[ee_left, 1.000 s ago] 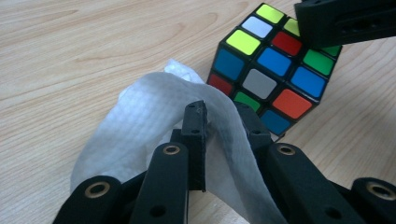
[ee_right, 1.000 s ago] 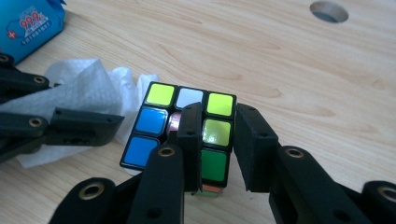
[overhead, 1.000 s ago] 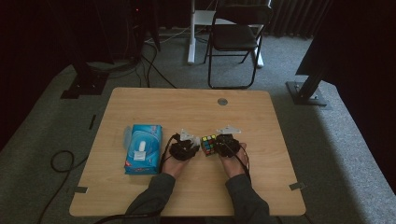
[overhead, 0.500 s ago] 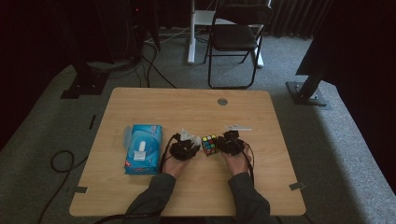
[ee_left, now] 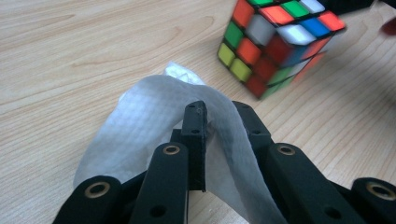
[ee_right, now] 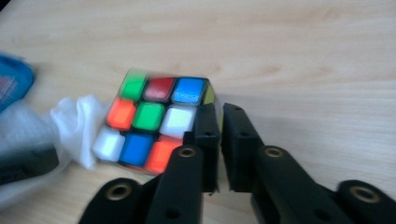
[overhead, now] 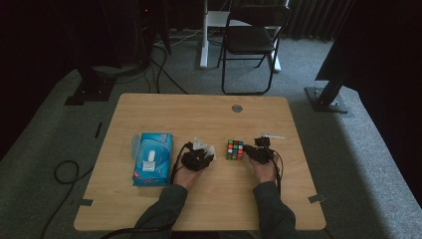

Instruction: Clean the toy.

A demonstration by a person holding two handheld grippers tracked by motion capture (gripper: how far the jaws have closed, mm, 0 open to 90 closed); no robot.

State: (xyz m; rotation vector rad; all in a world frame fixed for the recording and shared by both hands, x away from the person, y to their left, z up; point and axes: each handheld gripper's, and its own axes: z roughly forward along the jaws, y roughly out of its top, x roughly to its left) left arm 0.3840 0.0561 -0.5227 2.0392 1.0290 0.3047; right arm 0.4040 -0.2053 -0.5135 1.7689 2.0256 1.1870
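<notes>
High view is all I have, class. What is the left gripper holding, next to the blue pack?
Observer: The left gripper is shut on a white tissue, pinched between its jaws.
Operator: Does the right gripper grip the cube?
Observer: No. The right gripper sits beside the cube. Its jaws have just been closing and are nearly together, with nothing between them.
Operator: Which colour is the centre square of the cube's upper face?
Observer: Green, as the right gripper view shows it.
</notes>
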